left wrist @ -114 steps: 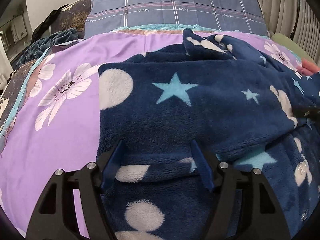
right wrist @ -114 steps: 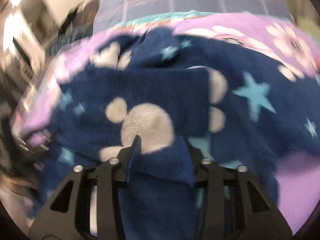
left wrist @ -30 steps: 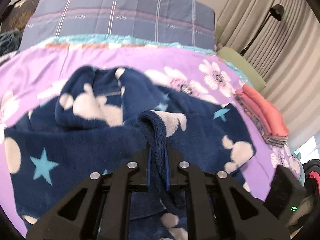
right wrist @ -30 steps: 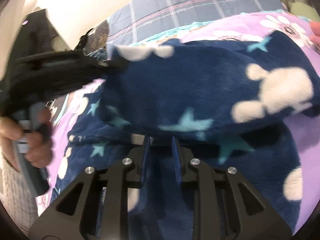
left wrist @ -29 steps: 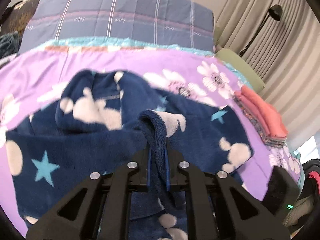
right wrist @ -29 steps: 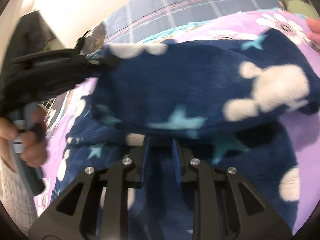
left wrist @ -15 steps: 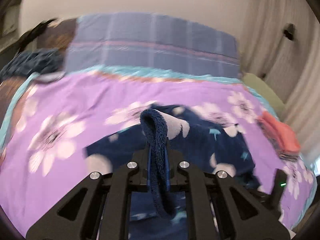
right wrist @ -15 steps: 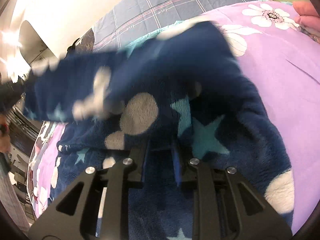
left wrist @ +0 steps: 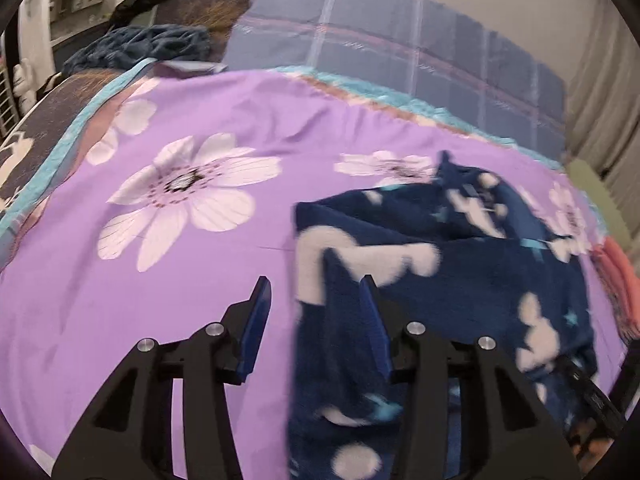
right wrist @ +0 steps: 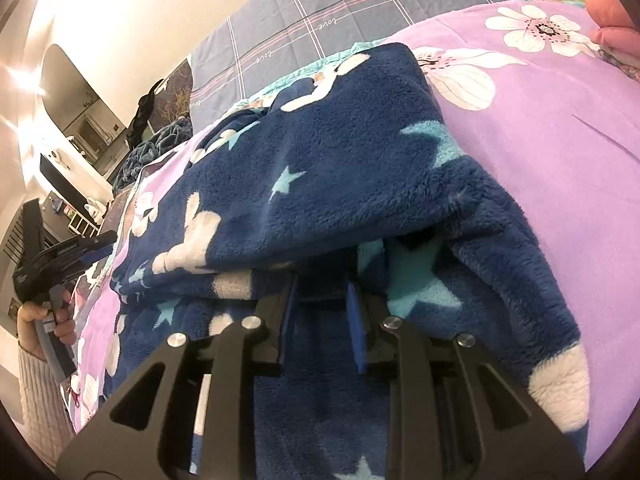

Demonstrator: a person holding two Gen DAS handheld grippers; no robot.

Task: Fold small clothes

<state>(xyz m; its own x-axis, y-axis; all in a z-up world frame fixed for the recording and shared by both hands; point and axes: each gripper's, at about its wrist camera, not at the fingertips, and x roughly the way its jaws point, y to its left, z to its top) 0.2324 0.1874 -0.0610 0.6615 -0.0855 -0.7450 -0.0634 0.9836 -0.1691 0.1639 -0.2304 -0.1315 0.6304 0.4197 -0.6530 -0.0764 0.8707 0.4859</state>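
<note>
So the fleece garment lies doubled over on the purple bedsheet — one fold looks done. The left gripper is spread wide, holding nothing. The right gripper pinches a fleece edge under the folded layer. Further folds probably remain — the bundle is loose.
</note>
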